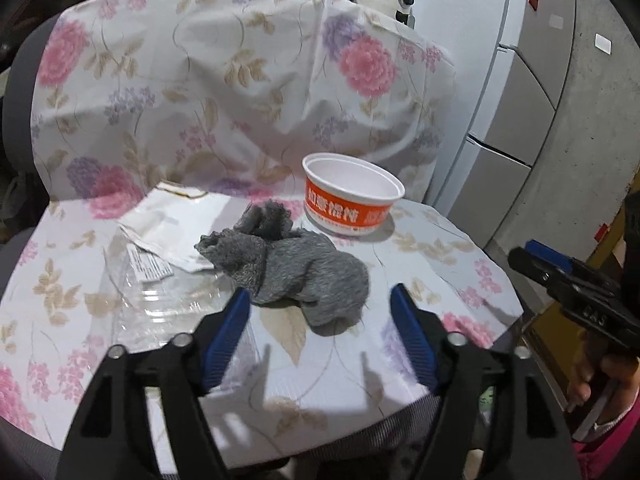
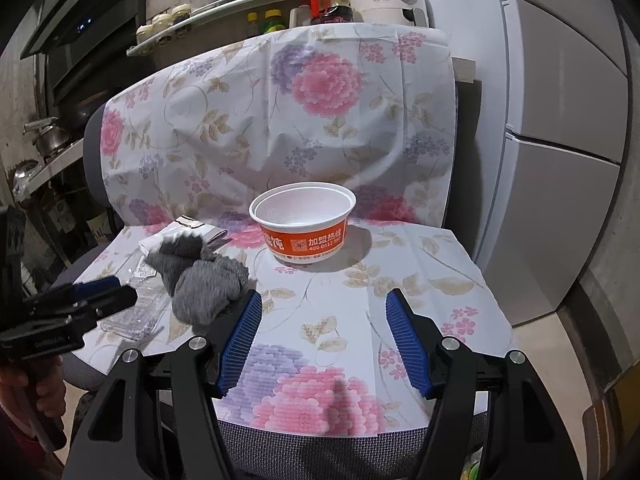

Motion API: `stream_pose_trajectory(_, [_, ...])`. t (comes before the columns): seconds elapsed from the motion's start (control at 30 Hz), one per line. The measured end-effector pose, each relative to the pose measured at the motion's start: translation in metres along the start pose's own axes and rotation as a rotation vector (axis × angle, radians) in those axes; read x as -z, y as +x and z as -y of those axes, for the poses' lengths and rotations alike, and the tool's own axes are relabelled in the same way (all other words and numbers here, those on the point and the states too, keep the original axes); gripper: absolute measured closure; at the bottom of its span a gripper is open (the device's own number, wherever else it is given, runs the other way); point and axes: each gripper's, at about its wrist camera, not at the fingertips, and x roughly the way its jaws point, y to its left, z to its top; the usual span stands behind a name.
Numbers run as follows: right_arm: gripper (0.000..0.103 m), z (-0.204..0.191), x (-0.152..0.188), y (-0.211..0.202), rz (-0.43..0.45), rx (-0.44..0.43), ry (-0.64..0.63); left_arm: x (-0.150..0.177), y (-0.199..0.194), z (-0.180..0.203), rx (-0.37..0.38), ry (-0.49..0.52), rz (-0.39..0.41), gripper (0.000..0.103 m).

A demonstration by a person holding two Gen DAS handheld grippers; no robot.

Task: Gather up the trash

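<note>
Plainly nothing has been picked up yet: both claws hang wide open and empty over a chair seat draped in a flowered cloth [image 1: 132, 92]. The left claw [image 1: 320, 300] sits just near of a crumpled gray rag [image 1: 296, 268], its fingers spread to either side of it without touching. The right claw [image 2: 322, 308] points at the orange paper bowl [image 2: 304, 220], which stands upright and looks empty, farther back on the seat. Left of the rag lie a white paper wrapper [image 1: 172, 216] and a clear plastic sheet [image 1: 160, 304], flat on the cloth. The step in hand seems to be the first grab, most likely the rag. That calls for easing the left claw forward and down around the bundle, then closing; being soft, it should bunch easily, though a loose end may trail.
</note>
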Motion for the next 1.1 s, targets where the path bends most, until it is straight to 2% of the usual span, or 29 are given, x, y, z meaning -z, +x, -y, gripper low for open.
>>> stream_pose_trajectory(0.1, [0.037, 0.002, 0.000, 0.000, -0.001, 0.000, 0.002, -0.005, 0.010, 0.001, -0.027, 0.008, 0.009, 0.008])
stream_pose_trajectory(0.23, [0.037, 0.007, 0.001, 0.004, -0.007, -0.002, 0.013, -0.010, 0.035, 0.007, -0.021, 0.025, -0.039, 0.007])
stream_pose_trajectory(0.3, [0.037, 0.009, 0.001, 0.008, -0.011, 0.000, 0.014, -0.012, 0.050, 0.013, -0.053, 0.055, -0.053, 0.007])
stream_pose_trajectory(0.47, [0.037, 0.016, -0.006, 0.022, -0.020, 0.003, 0.015, -0.014, 0.094, 0.013, -0.133, 0.081, -0.125, 0.022])
stream_pose_trajectory(0.57, [0.037, 0.016, -0.016, 0.038, -0.019, 0.002, -0.002, -0.014, 0.107, 0.006, -0.125, 0.046, -0.155, 0.037])
stream_pose_trajectory(0.63, [0.037, 0.015, -0.026, 0.055, -0.030, -0.003, -0.007, -0.016, 0.113, 0.002, -0.119, 0.033, -0.166, 0.061])
stream_pose_trajectory(0.67, [0.037, 0.015, -0.032, 0.065, -0.034, -0.007, -0.008, -0.017, 0.115, 0.001, -0.117, 0.031, -0.167, 0.068])
stream_pose_trajectory(0.7, [0.037, 0.014, -0.037, 0.075, -0.036, 0.002, -0.011, -0.018, 0.114, 0.000, -0.112, 0.030, -0.162, 0.079])
stream_pose_trajectory(0.73, [0.037, 0.013, -0.042, 0.084, -0.038, 0.015, -0.016, -0.020, 0.113, 0.000, -0.111, 0.028, -0.153, 0.083])
stream_pose_trajectory(0.83, [0.038, 0.012, -0.055, 0.108, -0.047, 0.046, -0.019, -0.030, 0.100, -0.006, -0.103, 0.000, -0.100, 0.085])
stream_pose_trajectory(0.93, [0.044, 0.013, -0.069, 0.133, -0.056, 0.068, -0.010, -0.046, 0.083, -0.014, -0.095, -0.042, -0.046, 0.085])
stream_pose_trajectory(1.1, [0.052, 0.020, -0.082, 0.173, -0.118, 0.106, 0.023, -0.061, 0.070, -0.025, -0.104, -0.068, -0.012, 0.085])
